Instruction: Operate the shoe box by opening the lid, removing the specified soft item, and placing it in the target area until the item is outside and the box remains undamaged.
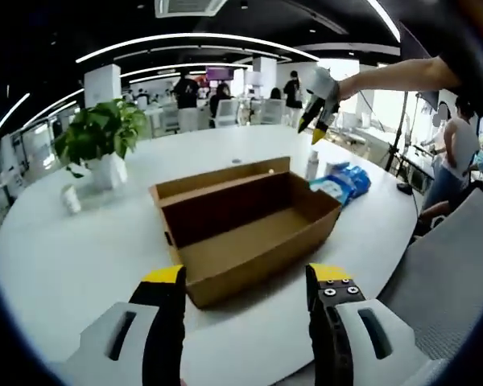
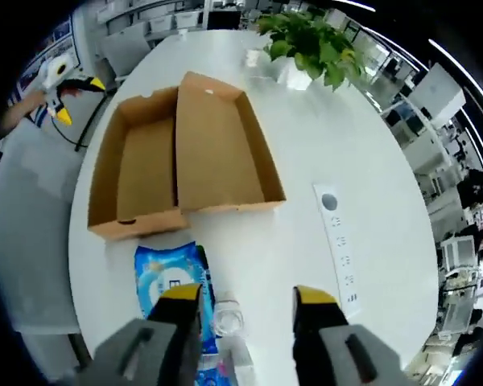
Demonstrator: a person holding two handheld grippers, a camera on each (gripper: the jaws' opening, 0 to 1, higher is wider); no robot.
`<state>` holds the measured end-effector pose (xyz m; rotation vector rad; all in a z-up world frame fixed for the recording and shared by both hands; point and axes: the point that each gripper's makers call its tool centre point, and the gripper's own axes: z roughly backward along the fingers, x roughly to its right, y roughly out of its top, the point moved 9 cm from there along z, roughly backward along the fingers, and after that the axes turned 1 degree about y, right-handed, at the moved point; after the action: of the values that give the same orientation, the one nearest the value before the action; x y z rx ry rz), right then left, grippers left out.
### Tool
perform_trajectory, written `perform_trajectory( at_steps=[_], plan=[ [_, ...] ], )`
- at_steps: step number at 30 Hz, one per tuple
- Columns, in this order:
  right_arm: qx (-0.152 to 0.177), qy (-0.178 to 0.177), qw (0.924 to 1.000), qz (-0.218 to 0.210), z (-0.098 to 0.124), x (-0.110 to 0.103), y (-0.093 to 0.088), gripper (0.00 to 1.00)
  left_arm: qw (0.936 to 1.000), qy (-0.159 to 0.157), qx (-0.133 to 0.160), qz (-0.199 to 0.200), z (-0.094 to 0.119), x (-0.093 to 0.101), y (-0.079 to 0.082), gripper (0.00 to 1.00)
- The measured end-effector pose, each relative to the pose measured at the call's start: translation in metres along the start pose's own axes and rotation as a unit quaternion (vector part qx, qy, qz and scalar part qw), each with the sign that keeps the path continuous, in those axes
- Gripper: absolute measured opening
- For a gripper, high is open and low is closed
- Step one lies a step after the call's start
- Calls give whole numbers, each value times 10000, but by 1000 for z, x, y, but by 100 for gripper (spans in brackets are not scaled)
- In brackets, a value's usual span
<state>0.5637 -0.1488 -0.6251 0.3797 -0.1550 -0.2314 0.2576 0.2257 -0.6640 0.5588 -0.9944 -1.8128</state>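
The brown cardboard shoe box stands open on the white table, its lid folded flat beside it; both halves look empty. A blue soft packet lies on the table just outside one short end of the box. My left gripper is open and empty, low in front of the box, and appears in the right gripper view. My right gripper is open and empty, high above the packet; the left gripper view shows it raised on a person's arm.
A potted plant and a small white cup stand beyond the box. A clear bottle stands next to the packet. A white power strip lies near the table edge. Grey chair beside the table.
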Motion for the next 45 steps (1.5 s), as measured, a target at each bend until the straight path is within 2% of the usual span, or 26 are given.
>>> perform_trajectory(
  at_steps=[4, 7, 13, 17, 21, 24, 32, 34, 39, 42, 45],
  plan=[
    [182, -119, 9995, -249, 1, 1, 7, 42, 9994, 95, -157, 286, -9, -10, -5, 54],
    [247, -231, 9987, -386, -2, 2, 11, 41, 9987, 285, -295, 293, -14, -18, -8, 48],
    [390, -364, 9965, -645, -11, 0, 20, 39, 9963, 455, -373, 622, -22, -30, -11, 39],
    [464, -446, 9947, -800, -21, 7, 24, 36, 9935, 622, -422, 858, -26, -42, -11, 30],
    [676, -608, 9918, -900, -28, 8, 30, 34, 9900, 751, -469, 1097, -30, -53, -10, 21],
    [798, -705, 9861, -1277, -37, 13, 32, 33, 9865, 774, -550, 1337, -34, -58, -11, 16],
    [860, -620, 9717, -2113, -55, 17, 32, 31, 9800, 833, -712, 1664, -44, -64, -16, 6],
    [905, -549, 9636, -2453, -62, 19, 33, 31, 9778, 846, -744, 1767, -47, -67, -17, 5],
    [978, -474, 9479, -2993, -73, 20, 35, 29, 9735, 876, -797, 1954, -50, -68, -19, 5],
    [1059, -318, 9362, -3337, -82, 19, 38, 26, 9675, 960, -810, 2195, -51, -68, -18, 5],
    [1028, -302, 9315, -3477, -89, 16, 39, 25, 9629, 1017, -767, 2378, -52, -68, -18, 4]
  ],
)
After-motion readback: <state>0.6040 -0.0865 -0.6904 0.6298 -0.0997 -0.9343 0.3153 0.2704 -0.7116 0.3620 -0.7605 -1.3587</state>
